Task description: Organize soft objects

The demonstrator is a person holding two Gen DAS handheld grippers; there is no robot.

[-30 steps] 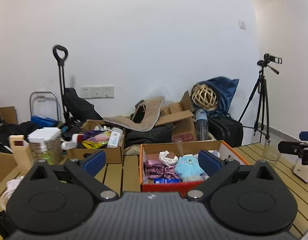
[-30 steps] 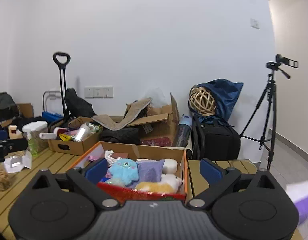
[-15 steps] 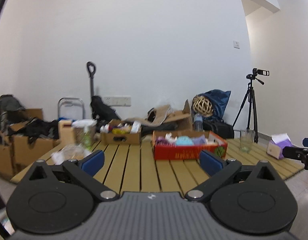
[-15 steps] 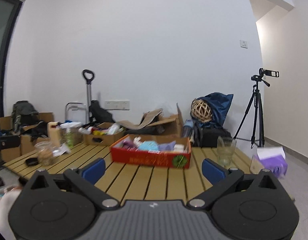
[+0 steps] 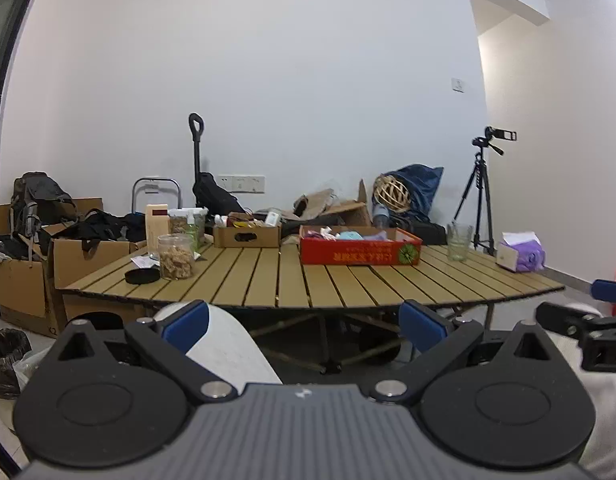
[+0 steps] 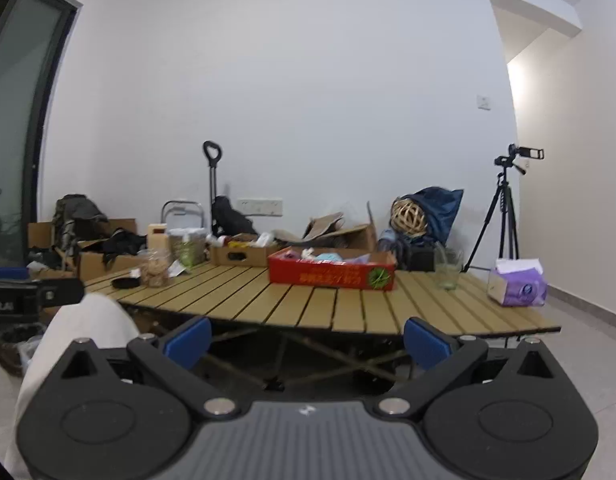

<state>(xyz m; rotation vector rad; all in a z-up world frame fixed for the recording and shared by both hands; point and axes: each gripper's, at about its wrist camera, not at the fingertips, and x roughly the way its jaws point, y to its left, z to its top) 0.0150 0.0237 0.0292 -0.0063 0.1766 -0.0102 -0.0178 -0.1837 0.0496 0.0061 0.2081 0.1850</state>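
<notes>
Both wrist views, taken from off the near edge of the slatted desk (image 5: 292,276). The red box (image 5: 359,250) holding the soft objects (image 5: 349,235) (a pale blue plush among them; the rest too small to name) stands toward the far side of the desk, its long axis running left to right across both views. The left gripper (image 5: 304,320) and the right gripper (image 6: 308,338) are each spread wide with nothing between the fingers (image 6: 188,338), and both sit below desk level, well apart from the box. The box lies ahead and above, slightly right of centre for each; neither gripper appears clearly nearer. A further reach would probably have to rise over the desk edge first.
</notes>
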